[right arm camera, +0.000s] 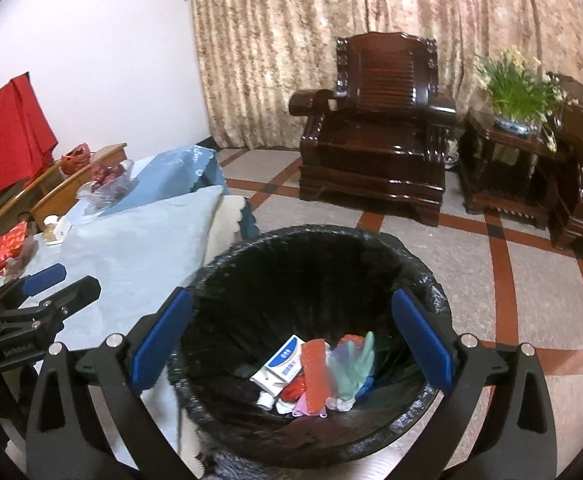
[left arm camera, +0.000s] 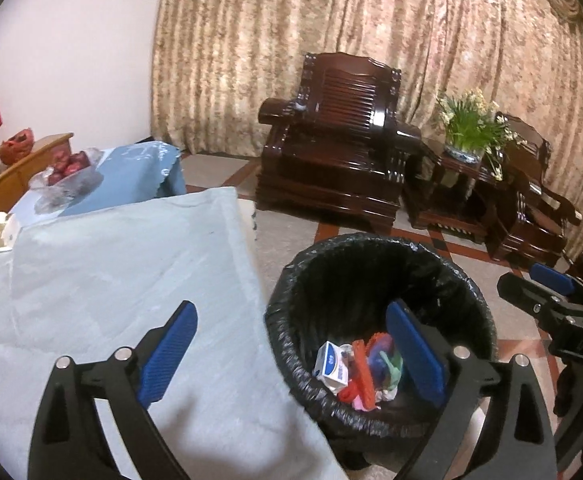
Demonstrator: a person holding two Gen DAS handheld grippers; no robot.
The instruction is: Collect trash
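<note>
A bin with a black liner (left arm camera: 443, 272) (right arm camera: 419, 272) stands on the floor beside the table. Inside lies trash: a white and blue carton (left arm camera: 331, 366) (right arm camera: 281, 366), an orange strip (right arm camera: 315, 376), a green glove (right arm camera: 351, 368) and small coloured pieces. My left gripper (left arm camera: 291, 356) is open and empty, straddling the table's edge and the bin's left rim. My right gripper (right arm camera: 291, 336) is open and empty, directly above the bin's mouth. Each gripper shows at the edge of the other's view (left arm camera: 547, 296) (right arm camera: 47, 292).
The table carries a pale blue cloth (left arm camera: 111, 272) (right arm camera: 131, 256), a glass bowl of red fruit (left arm camera: 67, 176) and a red packet (right arm camera: 11, 246) at its far left. A dark wooden armchair (left arm camera: 331, 140), a side table with a flower pot (left arm camera: 467, 132) and curtains stand behind.
</note>
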